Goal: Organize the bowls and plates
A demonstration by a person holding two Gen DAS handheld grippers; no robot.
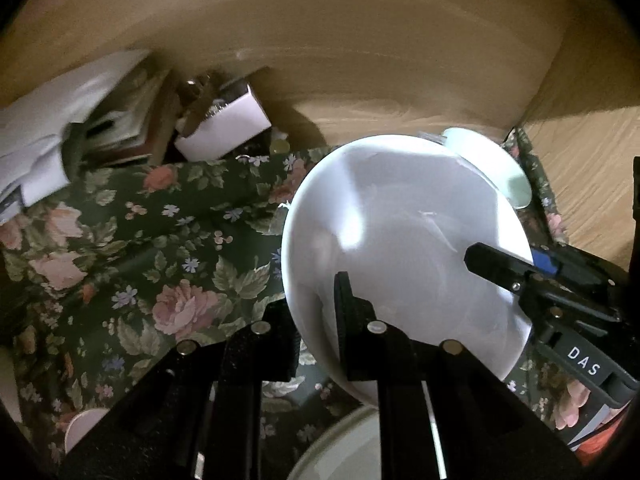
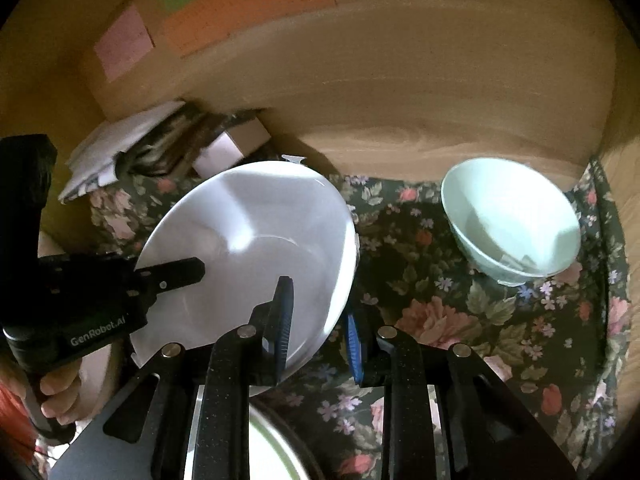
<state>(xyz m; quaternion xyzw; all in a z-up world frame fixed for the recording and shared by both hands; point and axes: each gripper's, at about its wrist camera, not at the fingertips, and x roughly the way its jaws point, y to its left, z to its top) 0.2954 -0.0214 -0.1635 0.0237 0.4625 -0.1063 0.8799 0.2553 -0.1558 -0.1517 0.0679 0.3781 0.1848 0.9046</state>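
White plate [image 2: 256, 240] rim pinched between fingers of both grippers, tilted.

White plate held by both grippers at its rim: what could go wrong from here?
1. The white plate hangs tilted, pinched only at its rim by the left gripper and right gripper; uneven motion could twist it loose.
2. It could fall onto the dish below.
3. Swinging right risks hitting the pale green bowl.
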